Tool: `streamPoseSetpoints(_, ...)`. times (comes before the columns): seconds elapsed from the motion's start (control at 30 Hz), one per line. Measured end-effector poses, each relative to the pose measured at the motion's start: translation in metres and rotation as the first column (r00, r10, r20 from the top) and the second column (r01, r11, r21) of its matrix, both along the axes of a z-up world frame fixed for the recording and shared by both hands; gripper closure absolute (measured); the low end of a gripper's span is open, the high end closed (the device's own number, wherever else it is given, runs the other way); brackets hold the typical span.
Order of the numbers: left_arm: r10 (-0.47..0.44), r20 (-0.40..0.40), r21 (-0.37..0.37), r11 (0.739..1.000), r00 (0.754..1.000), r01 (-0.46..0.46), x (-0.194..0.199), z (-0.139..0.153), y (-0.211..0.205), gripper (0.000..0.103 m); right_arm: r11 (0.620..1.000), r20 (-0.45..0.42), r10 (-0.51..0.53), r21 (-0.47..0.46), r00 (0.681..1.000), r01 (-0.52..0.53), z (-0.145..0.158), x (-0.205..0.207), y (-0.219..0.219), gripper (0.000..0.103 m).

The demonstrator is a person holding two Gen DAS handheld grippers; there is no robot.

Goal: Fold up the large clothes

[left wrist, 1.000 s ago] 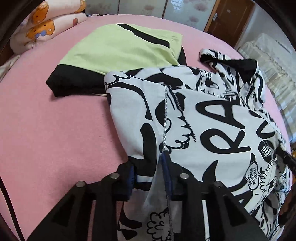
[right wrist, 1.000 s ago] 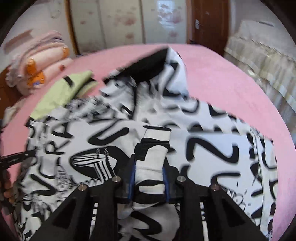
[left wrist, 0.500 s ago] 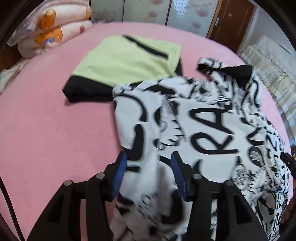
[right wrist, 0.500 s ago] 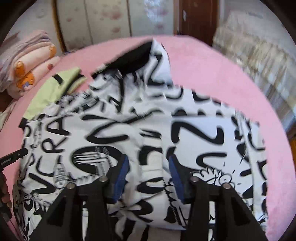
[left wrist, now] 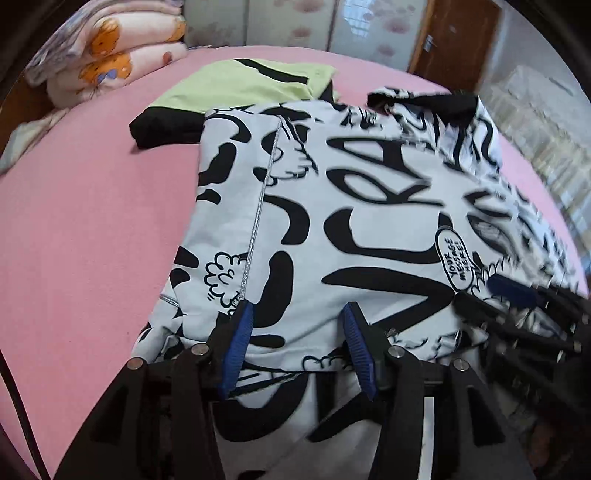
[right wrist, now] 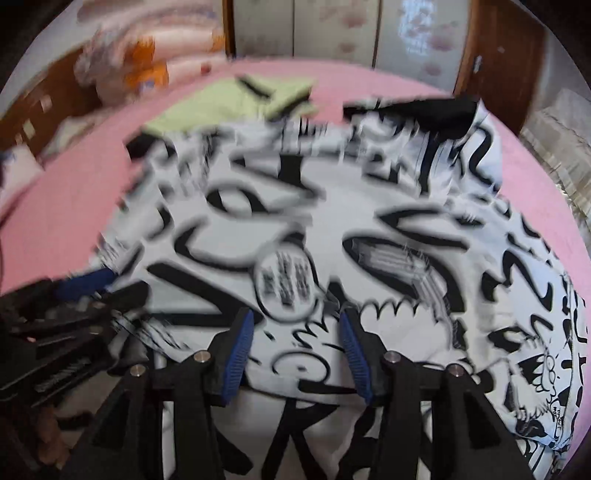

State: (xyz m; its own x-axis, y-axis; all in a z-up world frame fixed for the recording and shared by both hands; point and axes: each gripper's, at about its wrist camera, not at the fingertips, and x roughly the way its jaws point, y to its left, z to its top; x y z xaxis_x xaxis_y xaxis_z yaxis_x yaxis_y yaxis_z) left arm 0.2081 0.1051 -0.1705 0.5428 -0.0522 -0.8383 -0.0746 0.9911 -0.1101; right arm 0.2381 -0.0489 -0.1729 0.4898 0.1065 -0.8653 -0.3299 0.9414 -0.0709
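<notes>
**Both grippers released over printed shirt on bed**

Black-and-white printed shirt [left wrist: 332, 206] lies spread on the pink bed [left wrist: 92, 229], covering the middle and right side in the left wrist view. Its far edge overlaps a folded green and black garment [left wrist: 236, 88]. Black collar part of the shirt at the far right end.

Left gripper [left wrist: 297, 339] sits over the near hem of the shirt, jaws apart, blue pads not pressing on the cloth; fabric lies between them, loose. Jaws have just been opening. A stitched seam runs from the left pad up the shirt.

Right gripper [right wrist: 297, 341] same state: jaws apart, just been opening, shirt [right wrist: 332, 221] lying between the pads, not pinched. Right view is motion-blurred.

Each gripper shows at the edge of the other's view, close beside each other over the near hem.

Stack of folded blankets [left wrist: 110, 48] at the far left of the bed. Wardrobe doors [left wrist: 295, 26] and a brown door [left wrist: 454, 44] behind.
</notes>
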Motion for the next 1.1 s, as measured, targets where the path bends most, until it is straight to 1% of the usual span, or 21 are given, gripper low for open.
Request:
streamPoseSetpoints(0.07,-0.026,0.001,0.039,0.999,1.000,0.026,-0.001,-0.001,-0.001,0.058,0.999,0.021,-0.018,-0.046,1.000,0.019,0.000,-0.001,-0.011,0.055)
streamPoseSetpoints(0.13,-0.035,0.000,0.034,0.999,0.999,0.035,-0.002,0.000,0.000,0.058,0.991,0.058,-0.064,-0.113,0.996,0.070,0.002,0.000,-0.027,0.055)
streamPoseSetpoints(0.17,-0.035,-0.002,0.028,0.999,0.999,0.035,-0.002,0.000,0.001,0.058,0.981,0.077,-0.104,-0.153,0.992,0.115,0.003,0.001,-0.038,0.055)
streamPoseSetpoints(0.2,-0.036,-0.005,0.022,0.999,0.999,0.036,-0.002,0.000,0.002,0.058,0.974,0.081,-0.137,-0.171,0.987,0.149,0.002,0.002,-0.050,0.054)
streamPoseSetpoints(0.27,-0.035,-0.008,0.010,0.999,0.999,0.035,-0.002,0.000,0.004,0.058,0.972,0.038,-0.191,-0.129,0.981,0.195,0.003,0.005,-0.077,0.055)
streamPoseSetpoints(0.3,-0.035,-0.011,0.010,0.999,0.999,0.035,-0.002,0.000,0.003,0.058,0.976,0.010,-0.198,-0.090,0.980,0.198,0.004,0.005,-0.086,0.057)
streamPoseSetpoints(0.33,-0.034,-0.014,0.014,0.999,0.999,0.034,-0.002,0.001,0.002,0.058,0.976,-0.002,-0.202,-0.080,0.979,0.201,0.006,0.004,-0.090,0.057)
streamPoseSetpoints(0.37,-0.032,-0.019,0.020,0.999,0.999,0.033,-0.002,0.001,0.001,0.058,0.973,0.006,-0.209,-0.103,0.978,0.208,0.007,0.002,-0.091,0.057)
streamPoseSetpoints(0.4,-0.031,-0.024,0.024,0.999,0.999,0.032,-0.001,0.001,0.001,0.058,0.963,0.029,-0.218,-0.155,0.976,0.220,0.008,0.000,-0.090,0.055)
streamPoseSetpoints(0.43,-0.031,-0.027,0.026,0.999,0.999,0.031,-0.001,0.002,0.001,0.058,0.957,0.042,-0.221,-0.185,0.974,0.225,0.009,-0.001,-0.090,0.054)
streamPoseSetpoints(0.47,-0.030,-0.034,0.027,0.999,0.999,0.031,0.000,0.003,0.000,0.058,0.956,0.038,-0.220,-0.190,0.975,0.224,0.009,-0.001,-0.090,0.054)
streamPoseSetpoints(0.67,-0.038,-0.052,0.011,0.999,0.998,0.038,-0.003,0.016,0.001,0.052,0.952,-0.027,-0.281,-0.131,0.959,0.275,0.016,-0.002,-0.099,0.054)
streamPoseSetpoints(0.8,-0.034,-0.011,0.005,0.999,0.999,0.034,-0.017,0.035,0.002,0.042,0.952,-0.055,-0.296,-0.096,0.953,0.291,0.024,-0.005,-0.097,0.054)
streamPoseSetpoints(1.1,-0.049,0.051,0.016,0.999,0.997,0.049,-0.047,0.066,0.000,0.040,0.964,-0.077,-0.265,-0.045,0.961,0.262,0.032,-0.024,-0.075,0.054)
